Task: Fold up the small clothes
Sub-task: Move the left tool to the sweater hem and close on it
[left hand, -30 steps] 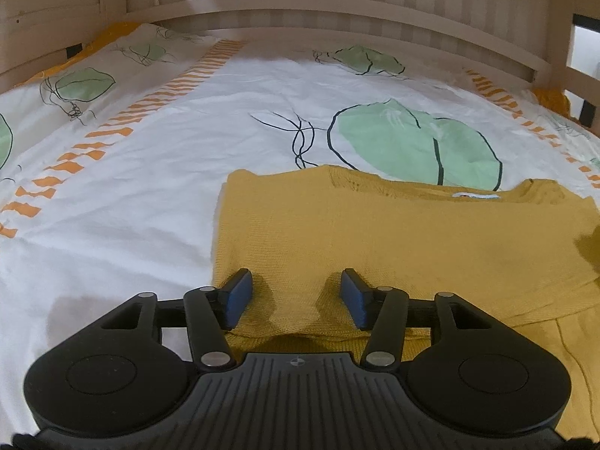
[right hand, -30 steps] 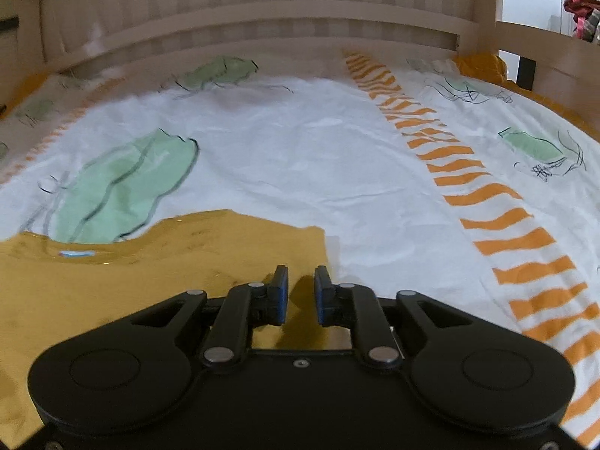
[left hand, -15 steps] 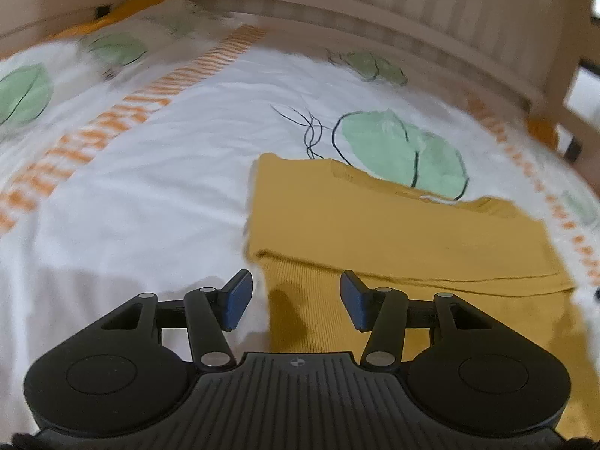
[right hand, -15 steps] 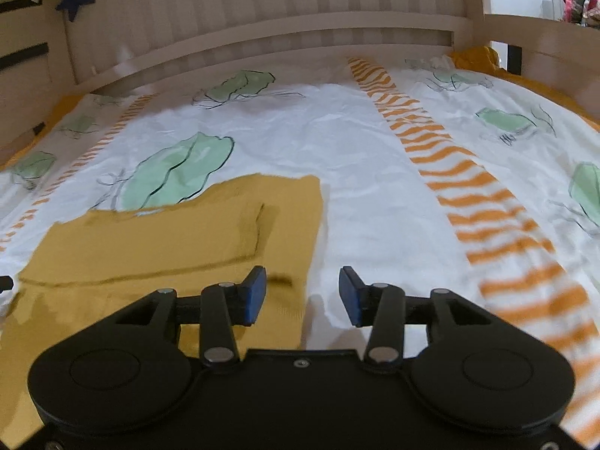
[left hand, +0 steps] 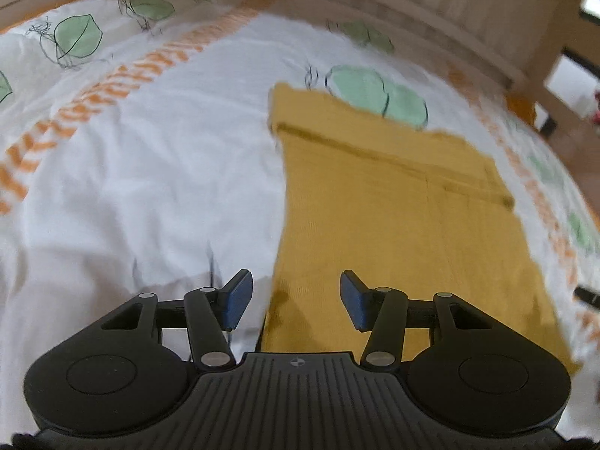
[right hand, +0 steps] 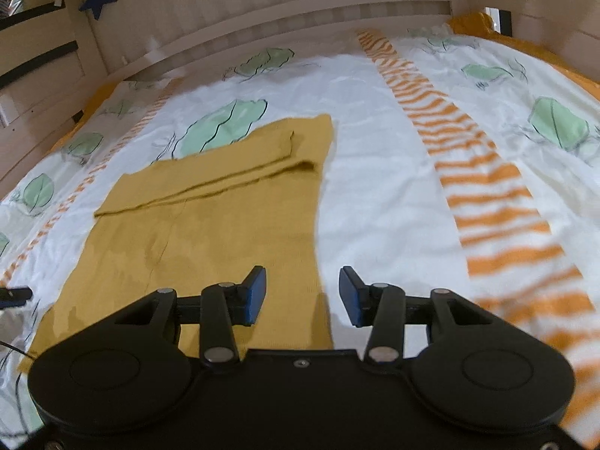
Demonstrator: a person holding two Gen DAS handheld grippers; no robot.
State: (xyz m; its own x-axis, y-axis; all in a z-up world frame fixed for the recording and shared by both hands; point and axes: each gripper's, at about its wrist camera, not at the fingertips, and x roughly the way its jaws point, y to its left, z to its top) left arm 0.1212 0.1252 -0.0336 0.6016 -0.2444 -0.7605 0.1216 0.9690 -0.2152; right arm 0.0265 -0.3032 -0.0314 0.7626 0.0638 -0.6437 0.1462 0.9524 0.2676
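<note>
left gripper [left hand: 294, 300]: lower centre of the left wrist view. jaws apart, nothing between the pads; held above the cloth, not touching it. a second ago the pads straddled the garment's near edge; now they have come off it and back, so the garment fills the centre right of the frame.

right gripper [right hand: 302, 296]: lower centre of the right wrist view. jaws apart and empty. a second ago they were nearly closed over the garment's corner, and they opened within that second. it too has pulled back; the garment's right edge runs up between the pads, below them.

garment [right hand: 210, 232]: mustard yellow knit, flat on the bedspread, centre left of the right wrist view. a doubled band lies across its far end, where both grippers let the cloth go.

bedspread [right hand: 378, 195]: white with green leaves and orange stripes; under everything.

bed frame [right hand: 262, 11]: pale wood, top of the frame.

reading: the first fold looks laid and released. the long near part lies single, so the next fold likely starts from the near edge.
</note>
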